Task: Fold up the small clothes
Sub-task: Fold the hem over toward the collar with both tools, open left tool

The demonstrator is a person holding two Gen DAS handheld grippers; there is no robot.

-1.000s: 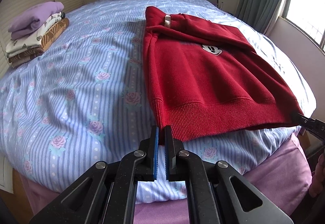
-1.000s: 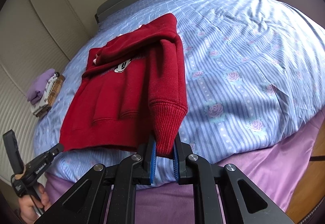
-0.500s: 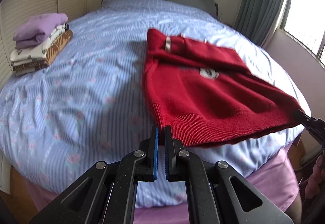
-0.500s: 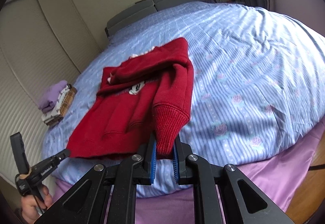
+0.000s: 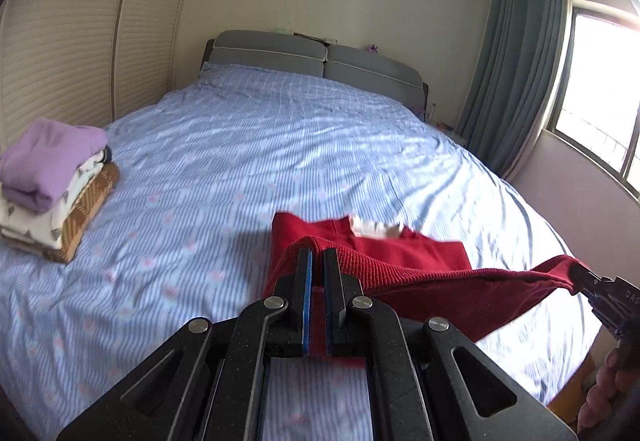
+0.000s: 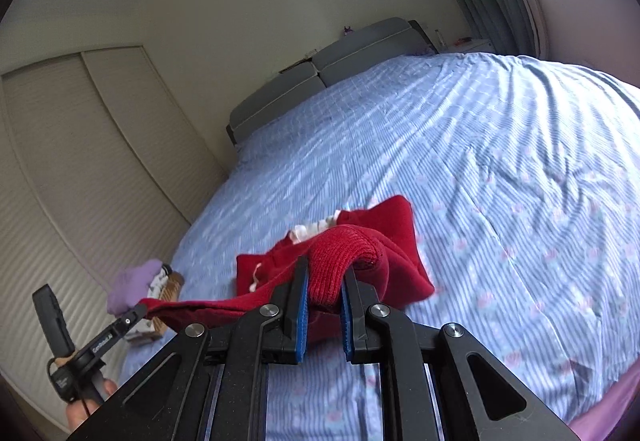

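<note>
The left tongs point(image 5: 316, 261) are clenched on the ribbed hem of the red sweater point(image 5: 400, 265), and the right tongs point(image 6: 324, 281) pinch the same hem at its other corner. The hem hangs lifted between them above the bed point(image 5: 248, 161), near its foot edge, while the collar end lies on the sheet. A stack of folded clothes point(image 5: 52, 185) sits by the bed's left edge.

On the left gripper point(image 6: 138, 311), seen at the near left of your right wrist view, you can read white lettering that looks like "GenRobot.AI". On the right gripper point(image 5: 576, 275), at the near right of your left wrist view, only "DAS" is legible before the edge cuts it off.
</note>
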